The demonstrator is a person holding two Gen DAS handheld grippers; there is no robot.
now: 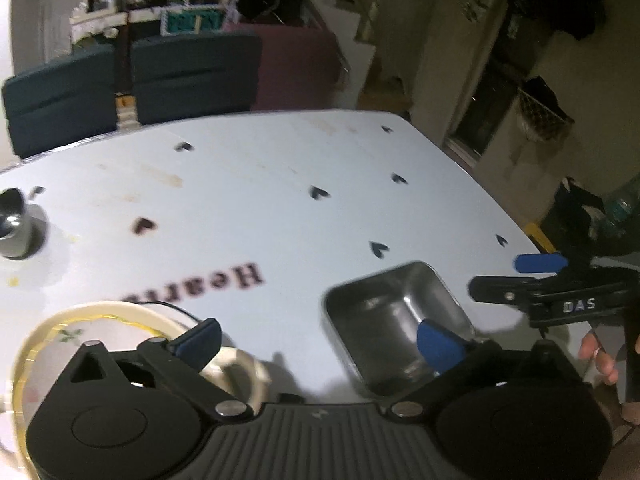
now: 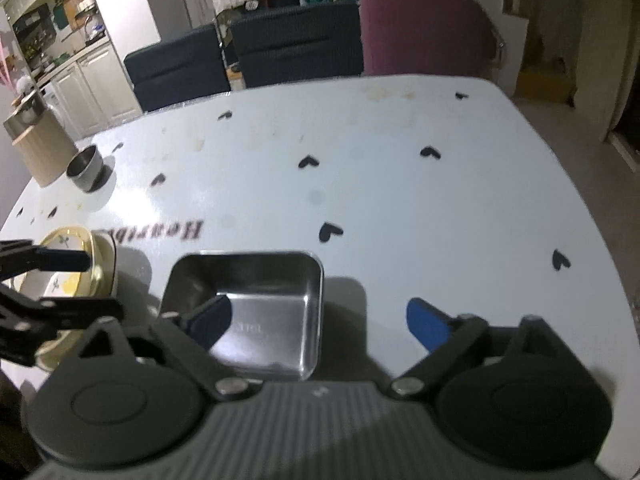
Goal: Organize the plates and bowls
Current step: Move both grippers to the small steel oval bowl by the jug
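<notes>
A square steel tray [image 1: 394, 322] [image 2: 256, 308] lies on the white table near the front edge. A cream floral plate stack [image 1: 120, 344] [image 2: 76, 268] sits to its left. A small steel bowl [image 1: 14, 224] [image 2: 85, 168] stands at the far left. My left gripper [image 1: 316, 344] is open and empty, one finger over the plate, the other over the tray. My right gripper [image 2: 320, 322] is open and empty, its left finger over the tray, its right finger over bare table. It also shows in the left wrist view [image 1: 536, 276].
The white table [image 2: 360, 184] has printed black hearts and the word "Heart". A wooden box [image 2: 38, 148] stands at its far left corner. Dark blue chairs [image 2: 280, 48] and a purple chair [image 2: 420, 36] stand behind the far edge.
</notes>
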